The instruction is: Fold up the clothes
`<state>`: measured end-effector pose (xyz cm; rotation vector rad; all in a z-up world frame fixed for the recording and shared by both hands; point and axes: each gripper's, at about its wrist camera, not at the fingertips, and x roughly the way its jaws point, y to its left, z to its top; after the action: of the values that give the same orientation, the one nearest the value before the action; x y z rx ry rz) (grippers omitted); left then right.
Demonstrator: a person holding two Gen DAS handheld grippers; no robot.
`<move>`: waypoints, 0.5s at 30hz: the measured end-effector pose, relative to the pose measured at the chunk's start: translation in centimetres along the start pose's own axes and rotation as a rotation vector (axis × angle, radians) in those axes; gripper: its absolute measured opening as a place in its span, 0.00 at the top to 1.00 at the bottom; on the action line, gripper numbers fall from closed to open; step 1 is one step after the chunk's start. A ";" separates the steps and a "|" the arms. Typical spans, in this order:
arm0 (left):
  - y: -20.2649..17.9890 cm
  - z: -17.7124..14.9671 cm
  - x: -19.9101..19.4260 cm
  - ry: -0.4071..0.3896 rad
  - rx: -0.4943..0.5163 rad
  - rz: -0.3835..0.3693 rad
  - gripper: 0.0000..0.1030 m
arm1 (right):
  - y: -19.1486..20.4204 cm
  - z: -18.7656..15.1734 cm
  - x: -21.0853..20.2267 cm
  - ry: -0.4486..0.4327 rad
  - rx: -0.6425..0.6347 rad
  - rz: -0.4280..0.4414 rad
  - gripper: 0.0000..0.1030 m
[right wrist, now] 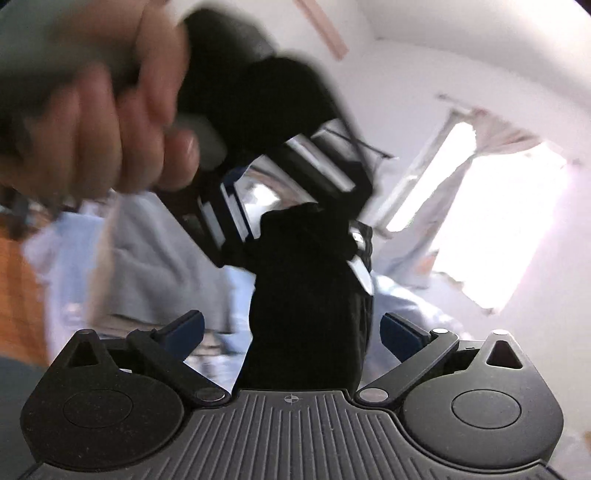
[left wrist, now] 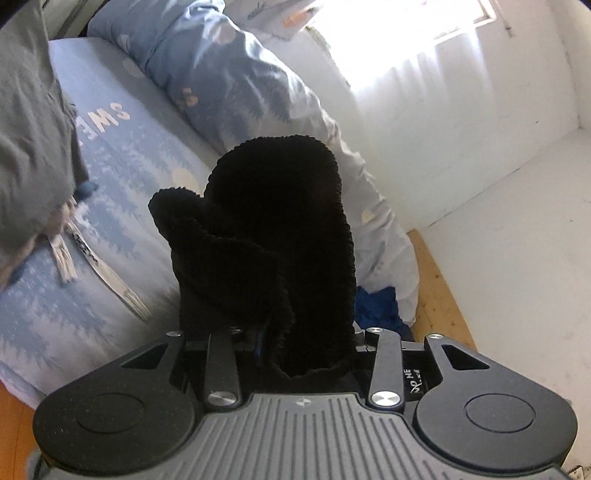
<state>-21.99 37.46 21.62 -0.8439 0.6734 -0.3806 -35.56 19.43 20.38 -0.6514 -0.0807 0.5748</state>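
Observation:
A black knitted garment (left wrist: 280, 206) stands bunched up between the fingers of my left gripper (left wrist: 266, 258), which is shut on it; the cloth hides the fingertips. In the right wrist view the same black garment (right wrist: 306, 295) hangs down from the left gripper (right wrist: 295, 229), which a person's hand (right wrist: 110, 122) holds up, blurred. My right gripper (right wrist: 293, 330) is open. Its blue pads (right wrist: 184, 328) stand wide on either side of the hanging cloth and do not touch it.
Below lies a bed with a blue printed sheet (left wrist: 122, 166) and a rolled blue-and-white duvet (left wrist: 229, 81). A grey garment (left wrist: 26, 129) hangs at the left. A blue cloth (left wrist: 376, 306) sits by the wooden floor (left wrist: 436, 288). White walls and a bright window (left wrist: 424, 29) lie beyond.

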 end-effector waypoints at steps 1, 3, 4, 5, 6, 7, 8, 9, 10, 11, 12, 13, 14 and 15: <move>-0.6 0.0 0.2 0.010 0.016 0.001 0.63 | 0.1 0.0 0.6 0.009 -0.005 -0.035 0.02; -1.3 -0.1 0.3 0.020 0.040 0.002 0.63 | 0.2 0.0 1.7 0.023 -0.006 -0.100 0.03; -1.5 -0.3 0.4 0.021 0.050 0.010 0.63 | -0.2 -0.1 1.9 0.024 0.013 -0.118 0.12; -1.6 -0.4 0.5 0.018 0.058 0.024 0.63 | -0.5 -0.1 2.0 0.025 0.031 -0.136 0.22; -1.5 -0.4 0.5 0.009 0.062 0.046 0.60 | -1.0 -0.2 2.0 0.027 0.053 -0.152 0.52; -1.5 -0.5 0.5 0.003 0.059 0.056 0.57 | -1.6 -0.2 2.0 0.033 0.079 -0.142 0.64; -1.3 -0.5 0.5 0.004 0.044 0.047 0.57 | -2.3 -0.3 1.9 0.042 0.102 -0.098 0.65; -1.2 -0.5 0.6 0.005 0.029 0.038 0.52 | -2.9 -0.4 1.9 0.050 0.119 -0.060 0.66; -1.1 -0.5 0.7 0.006 0.015 0.029 0.50 | -3.2 -0.5 1.9 0.055 0.128 -0.035 0.67; -1.0 -0.6 0.7 0.007 0.000 0.020 0.49 | -3.4 -0.6 1.8 0.060 0.141 -0.018 0.67; -1.0 -0.7 0.7 0.007 -0.012 0.013 0.46 | -3.6 -0.7 1.7 0.062 0.153 -0.010 0.67; -1.1 -0.9 0.5 0.005 -0.022 0.010 0.43 | -3.7 -0.8 1.6 0.063 0.164 -0.003 0.67; -1.3 -1.1 0.3 0.003 -0.031 0.007 0.42 | -3.7 -0.8 1.4 0.059 0.170 0.001 0.67; -1.5 -1.3 0.1 0.000 -0.040 0.005 0.38 | -3.8 -0.8 1.2 0.053 0.176 0.007 0.67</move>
<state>-22.88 35.79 22.11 -0.8799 0.6845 -0.3639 -32.53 17.17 21.83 -0.4959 0.0218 0.5639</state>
